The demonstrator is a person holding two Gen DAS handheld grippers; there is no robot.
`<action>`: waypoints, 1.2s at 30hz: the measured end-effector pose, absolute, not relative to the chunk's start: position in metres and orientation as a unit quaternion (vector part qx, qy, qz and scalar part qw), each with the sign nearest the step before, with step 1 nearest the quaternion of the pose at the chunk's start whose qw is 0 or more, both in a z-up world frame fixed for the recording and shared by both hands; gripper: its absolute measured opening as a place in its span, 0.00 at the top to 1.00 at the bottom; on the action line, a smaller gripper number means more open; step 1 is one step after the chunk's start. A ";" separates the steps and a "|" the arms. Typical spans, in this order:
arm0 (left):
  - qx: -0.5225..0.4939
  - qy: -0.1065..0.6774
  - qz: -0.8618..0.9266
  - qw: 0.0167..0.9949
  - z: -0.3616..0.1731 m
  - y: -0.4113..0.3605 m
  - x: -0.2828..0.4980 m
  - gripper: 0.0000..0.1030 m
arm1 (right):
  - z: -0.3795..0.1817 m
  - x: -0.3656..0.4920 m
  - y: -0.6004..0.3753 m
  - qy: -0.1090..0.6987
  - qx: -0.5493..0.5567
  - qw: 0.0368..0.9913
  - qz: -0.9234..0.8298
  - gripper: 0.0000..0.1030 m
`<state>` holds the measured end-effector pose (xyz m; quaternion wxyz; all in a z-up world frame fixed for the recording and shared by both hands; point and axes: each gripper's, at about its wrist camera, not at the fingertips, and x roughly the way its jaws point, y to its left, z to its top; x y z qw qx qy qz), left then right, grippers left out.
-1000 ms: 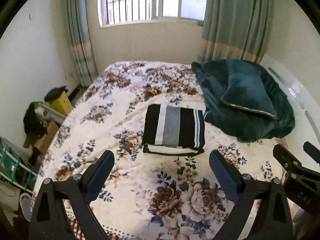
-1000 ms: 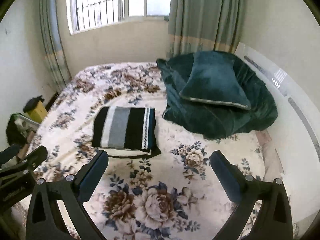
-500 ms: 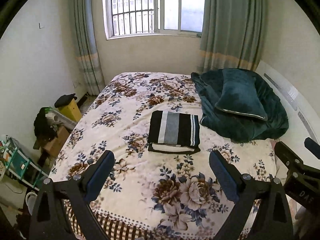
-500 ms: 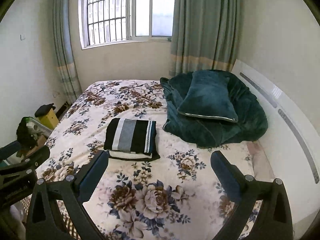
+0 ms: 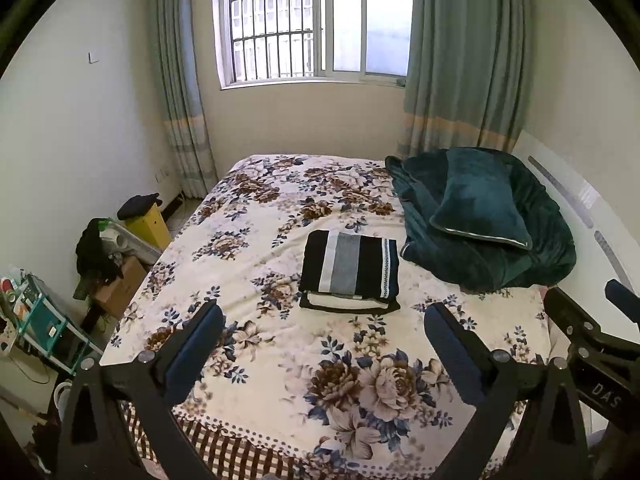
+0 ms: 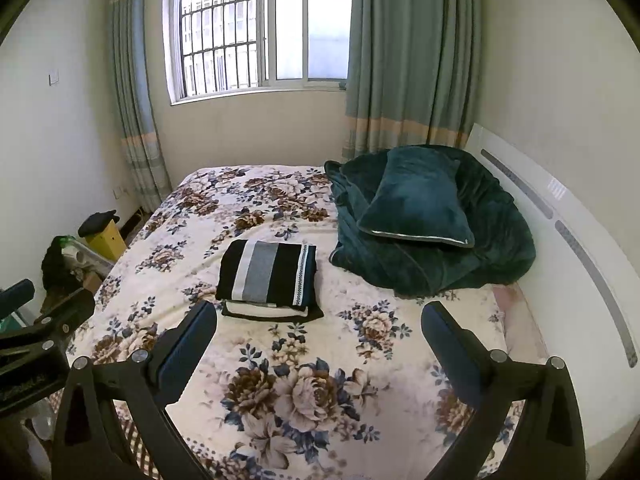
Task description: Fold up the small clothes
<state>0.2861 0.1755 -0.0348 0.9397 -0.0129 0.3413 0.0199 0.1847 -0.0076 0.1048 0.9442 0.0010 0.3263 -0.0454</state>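
Note:
A folded garment (image 5: 350,270) with black, white and grey stripes lies flat on the floral bed cover (image 5: 280,216), near the middle of the bed; it also shows in the right wrist view (image 6: 269,276). My left gripper (image 5: 324,344) is open and empty, held well back from the garment, over the bed's near edge. My right gripper (image 6: 319,340) is open and empty too, at the same distance. The right gripper's body shows at the right edge of the left wrist view (image 5: 592,344).
A dark green quilt (image 5: 500,248) with a green pillow (image 5: 476,204) on top fills the bed's right side by the white headboard (image 6: 560,216). A yellow box (image 5: 148,224), cardboard boxes and clutter stand on the floor left of the bed. Window and curtains are behind.
Both grippers have pulled back and up from the bed. The folded garment looks smaller and farther, and the bed's near edge has come into view. The garment has not moved.

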 end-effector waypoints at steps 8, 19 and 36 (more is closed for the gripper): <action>-0.011 0.338 0.024 0.941 -0.032 0.173 0.285 0.00 | 0.110 0.184 -0.011 0.324 0.004 0.945 -0.042 0.00; -0.011 0.342 0.024 0.939 -0.030 0.169 0.281 0.00 | 0.110 0.185 -0.017 0.325 0.002 0.945 -0.037 0.00; -0.007 0.340 0.031 0.940 -0.027 0.164 0.273 0.00 | 0.111 0.186 -0.023 0.328 -0.002 0.944 -0.031 0.00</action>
